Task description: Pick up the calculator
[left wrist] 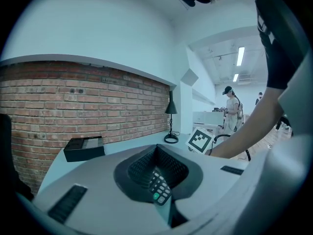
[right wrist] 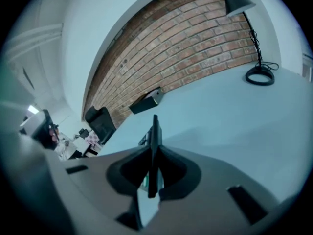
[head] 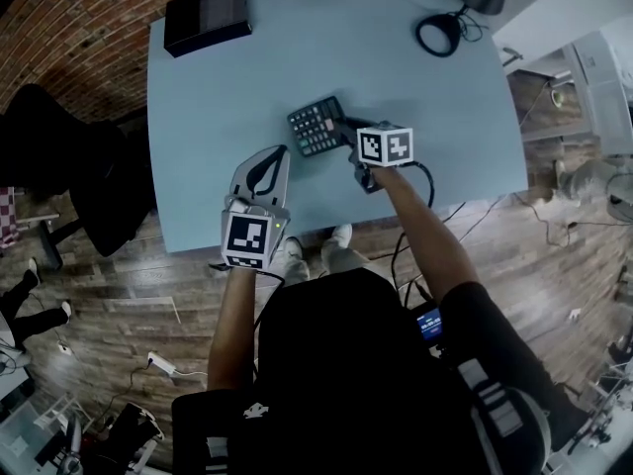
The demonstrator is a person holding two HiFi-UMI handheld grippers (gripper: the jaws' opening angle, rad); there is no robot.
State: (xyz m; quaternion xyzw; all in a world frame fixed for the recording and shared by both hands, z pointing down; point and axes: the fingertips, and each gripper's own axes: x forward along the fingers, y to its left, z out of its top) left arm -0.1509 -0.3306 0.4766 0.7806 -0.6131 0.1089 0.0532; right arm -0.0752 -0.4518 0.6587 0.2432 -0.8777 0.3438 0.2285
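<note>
Edgewise — slim flat calculator in right gripper.

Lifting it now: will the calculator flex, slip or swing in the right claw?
Likely stiff: the calculator stands straight, edge-on in the right claw. Probably light, being thin. Gripped at one end, it might pivot or slip.

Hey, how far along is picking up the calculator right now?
Done: the right gripper is shut on the calculator, which shows edge-on between its jaws. In hand: the lift; the calculator looks tilted up off the blue table. Left: getting it clear. The left gripper is shut, holding nothing.
</note>
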